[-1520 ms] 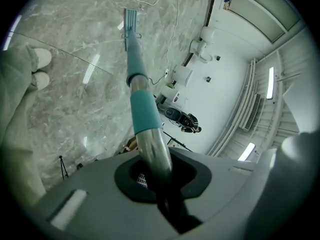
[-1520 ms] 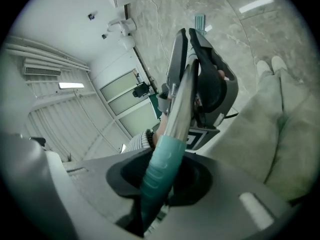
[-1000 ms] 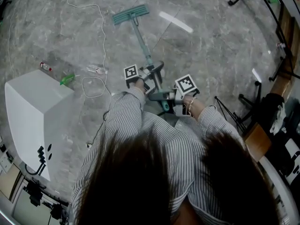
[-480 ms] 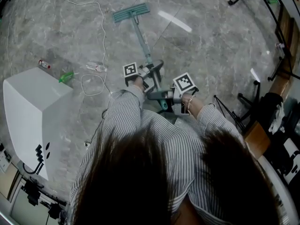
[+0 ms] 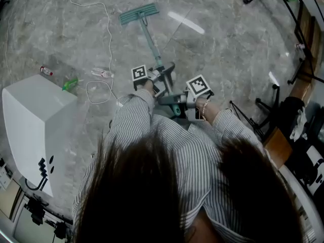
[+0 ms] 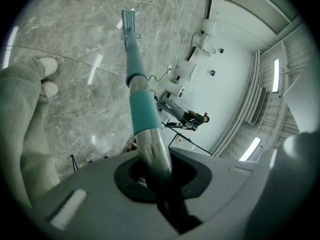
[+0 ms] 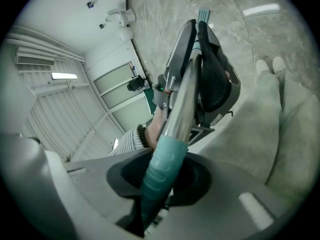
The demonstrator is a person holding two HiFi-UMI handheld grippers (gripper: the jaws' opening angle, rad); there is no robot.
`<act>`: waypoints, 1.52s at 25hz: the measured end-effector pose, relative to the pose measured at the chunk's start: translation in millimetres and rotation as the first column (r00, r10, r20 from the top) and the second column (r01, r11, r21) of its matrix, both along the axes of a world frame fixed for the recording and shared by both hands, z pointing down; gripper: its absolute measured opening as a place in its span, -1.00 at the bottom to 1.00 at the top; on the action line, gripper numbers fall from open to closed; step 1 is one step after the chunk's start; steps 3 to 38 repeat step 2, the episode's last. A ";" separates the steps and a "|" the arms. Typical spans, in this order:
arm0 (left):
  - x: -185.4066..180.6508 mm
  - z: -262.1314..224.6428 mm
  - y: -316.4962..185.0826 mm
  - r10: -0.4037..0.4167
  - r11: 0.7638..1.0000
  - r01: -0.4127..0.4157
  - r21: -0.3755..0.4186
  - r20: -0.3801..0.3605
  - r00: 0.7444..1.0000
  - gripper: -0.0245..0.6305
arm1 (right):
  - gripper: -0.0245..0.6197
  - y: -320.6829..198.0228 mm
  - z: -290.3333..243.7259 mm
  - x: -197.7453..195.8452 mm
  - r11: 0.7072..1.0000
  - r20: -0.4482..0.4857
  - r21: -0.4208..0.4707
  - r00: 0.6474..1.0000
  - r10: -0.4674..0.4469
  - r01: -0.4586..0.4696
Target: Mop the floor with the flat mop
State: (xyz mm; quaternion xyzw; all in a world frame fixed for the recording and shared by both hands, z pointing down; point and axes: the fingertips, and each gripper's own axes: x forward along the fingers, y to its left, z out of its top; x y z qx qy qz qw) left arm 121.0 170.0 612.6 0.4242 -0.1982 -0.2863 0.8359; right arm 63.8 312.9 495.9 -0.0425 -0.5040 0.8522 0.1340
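Note:
The flat mop has a teal head (image 5: 138, 13) lying on the grey marble floor, ahead of the person. Its metal pole (image 5: 152, 49) slants back toward them. My left gripper (image 5: 163, 76) is shut on the pole higher up the shaft, which in the left gripper view is the pole (image 6: 145, 114) running out to the mop head (image 6: 128, 21). My right gripper (image 5: 175, 102) is shut on the teal handle grip (image 7: 162, 176) at the pole's near end. In the right gripper view the left gripper (image 7: 207, 74) clasps the shaft just beyond.
A white box (image 5: 35, 120) stands on the floor at the left. Next to it lie a white cable (image 5: 109, 39), a green item (image 5: 70, 83), a small red-capped bottle (image 5: 45, 71) and a clear bottle (image 5: 103, 74). Black stands (image 5: 304, 59) and furniture line the right side. The person's shoes (image 6: 47, 66) are near the pole.
Both grippers have crept slightly forward with the pole and keep their hold. The mop head has barely shifted on the floor.

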 end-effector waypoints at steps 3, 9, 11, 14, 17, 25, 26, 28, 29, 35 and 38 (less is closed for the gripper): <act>1.5 -1.1 0.0 -0.005 1.000 0.005 -0.006 -0.002 1.000 -0.81 | -0.64 -0.6 -1.5 2.1 1.000 0.004 -0.001 1.000 0.010 -0.010; 1.5 -1.1 0.0 -0.005 1.000 0.005 -0.006 -0.002 1.000 -0.81 | -0.64 -0.6 -1.5 2.1 1.000 0.004 -0.001 1.000 0.010 -0.010; 1.5 -1.1 0.0 -0.005 1.000 0.005 -0.006 -0.002 1.000 -0.81 | -0.64 -0.6 -1.5 2.1 1.000 0.004 -0.001 1.000 0.010 -0.010; 1.5 -1.1 0.0 -0.005 1.000 0.005 -0.006 -0.002 1.000 -0.81 | -0.64 -0.6 -1.5 2.1 1.000 0.004 -0.001 1.000 0.010 -0.010; 1.5 -1.1 0.0 -0.005 1.000 0.005 -0.006 -0.002 1.000 -0.81 | -0.64 -0.6 -1.5 2.1 1.000 0.004 -0.001 1.000 0.010 -0.010; 1.5 -1.1 0.0 -0.005 1.000 0.005 -0.006 -0.002 1.000 -0.81 | -0.64 -0.6 -1.5 2.1 1.000 0.004 -0.001 1.000 0.010 -0.010; 1.5 -1.1 0.0 -0.005 1.000 0.005 -0.006 -0.002 1.000 -0.81 | -0.64 -0.6 -1.5 2.1 1.000 0.004 -0.001 1.000 0.010 -0.010; 1.5 -1.1 0.0 -0.005 1.000 0.005 -0.006 -0.002 1.000 -0.81 | -0.64 -0.6 -1.5 2.1 1.000 0.004 -0.001 1.000 0.010 -0.010; 1.5 -1.1 0.0 -0.005 1.000 0.005 -0.006 -0.002 1.000 -0.81 | -0.64 -0.6 -1.5 2.1 1.000 0.004 -0.001 1.000 0.010 -0.010; 1.5 -1.1 0.0 -0.005 1.000 0.005 -0.006 -0.002 1.000 -0.81 | -0.64 -0.6 -1.5 2.1 1.000 0.004 -0.001 1.000 0.010 -0.010; 1.5 -1.1 0.0 -0.005 1.000 0.005 -0.006 -0.002 1.000 -0.81 | -0.64 -0.6 -1.5 2.1 1.000 0.004 -0.001 1.000 0.010 -0.010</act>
